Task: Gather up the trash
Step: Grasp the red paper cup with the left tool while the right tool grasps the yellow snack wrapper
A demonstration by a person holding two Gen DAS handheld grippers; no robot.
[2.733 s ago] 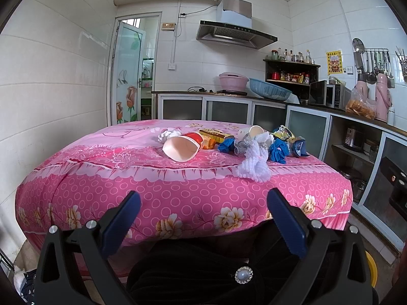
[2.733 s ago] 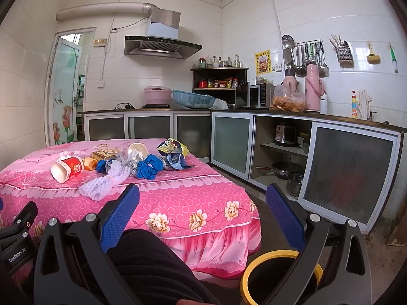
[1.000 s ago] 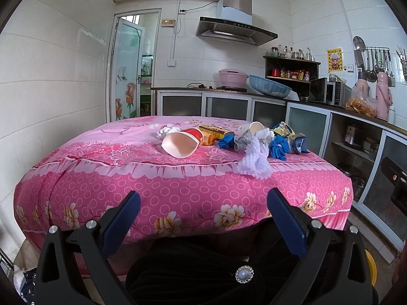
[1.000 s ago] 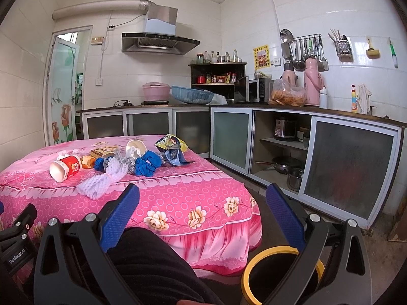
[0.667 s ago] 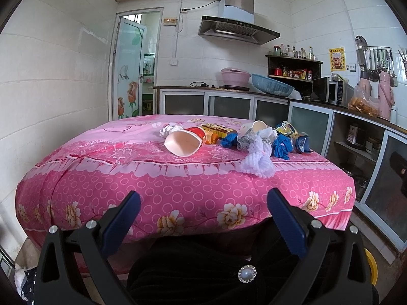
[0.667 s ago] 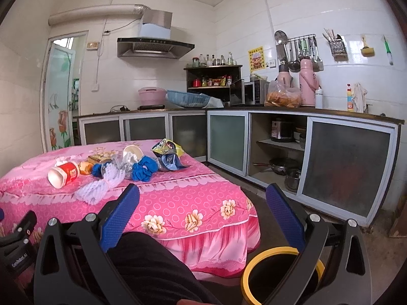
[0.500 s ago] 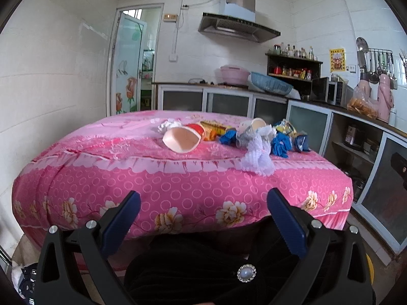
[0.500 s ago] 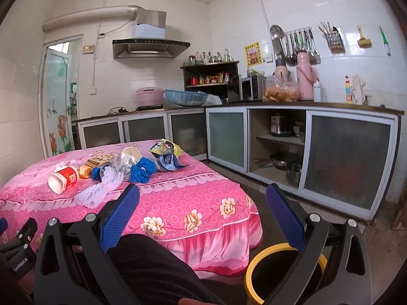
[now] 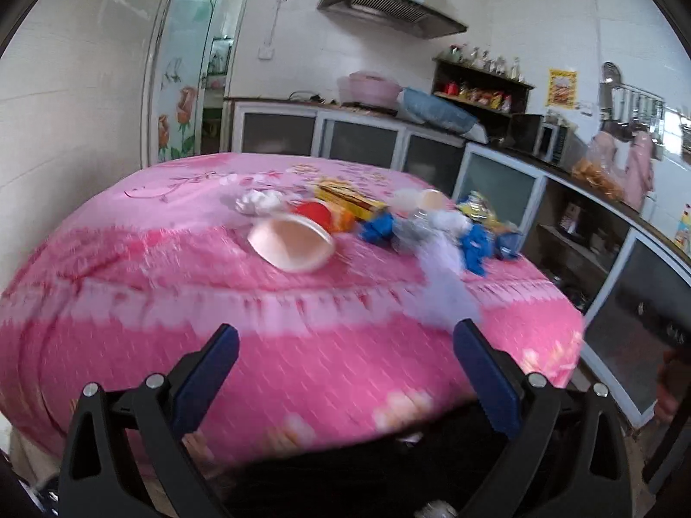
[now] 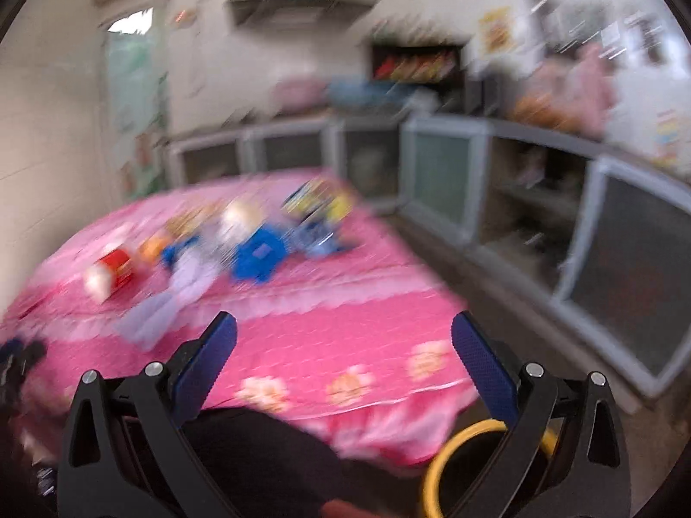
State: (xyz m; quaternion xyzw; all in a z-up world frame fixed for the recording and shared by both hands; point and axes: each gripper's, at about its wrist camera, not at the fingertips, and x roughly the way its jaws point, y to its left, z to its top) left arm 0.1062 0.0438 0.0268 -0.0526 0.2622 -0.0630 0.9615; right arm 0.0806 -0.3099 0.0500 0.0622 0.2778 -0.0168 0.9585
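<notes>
Both frames are blurred. The left tongs [image 9: 341, 352] and the right tongs [image 10: 343, 343] gape wide and empty before the near edge of the pink-covered tabletop [image 9: 172, 302]. The trash lies in a row across its middle: a tipped paper cup [image 9: 293, 244], blue scraps [image 9: 475, 244], a white mesh piece [image 9: 445, 285]. A yellow-rimmed bin [image 10: 436, 470] sits on the floor below the right tongs.

Ahead of my left tool [image 9: 343, 360], bare pink surface [image 9: 129, 293] fills the lower frame; the litter heap [image 9: 380, 228] blocks mid-frame, and cabinets [image 10: 561, 224] hem the right.
</notes>
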